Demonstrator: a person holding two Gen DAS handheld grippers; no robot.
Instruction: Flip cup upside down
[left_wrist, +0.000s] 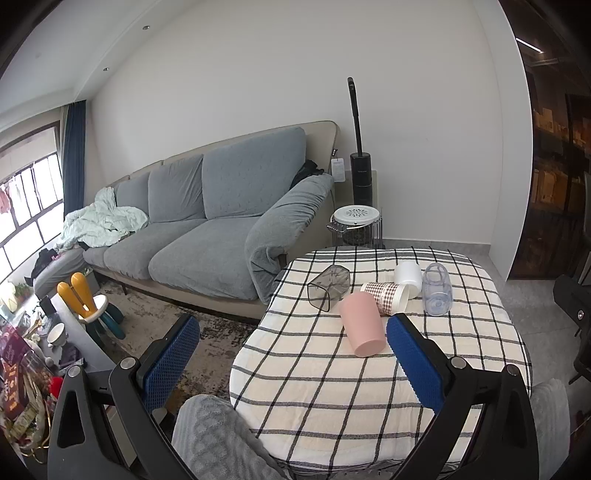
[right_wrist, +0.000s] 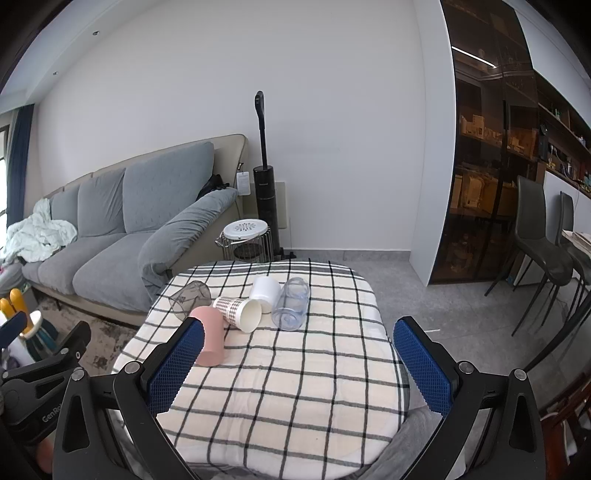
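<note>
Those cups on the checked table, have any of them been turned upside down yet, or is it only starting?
Only starting. Nothing looks done: the pink cup, patterned paper cup, white cup, smoky grey cup and clear cup all lie on their sides on the checked cloth. Nothing is in hand: the left gripper and right gripper hover with jaws open and empty. Every flip remains.

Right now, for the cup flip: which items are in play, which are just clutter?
In play (cups lying on their sides on the checked tablecloth):
pink cup
checked paper cup
white cup
clear plastic cup
smoky grey cup
left gripper and right gripper, both open

Clutter:
grey sofa
upright vacuum
wire basket with white lid
</note>
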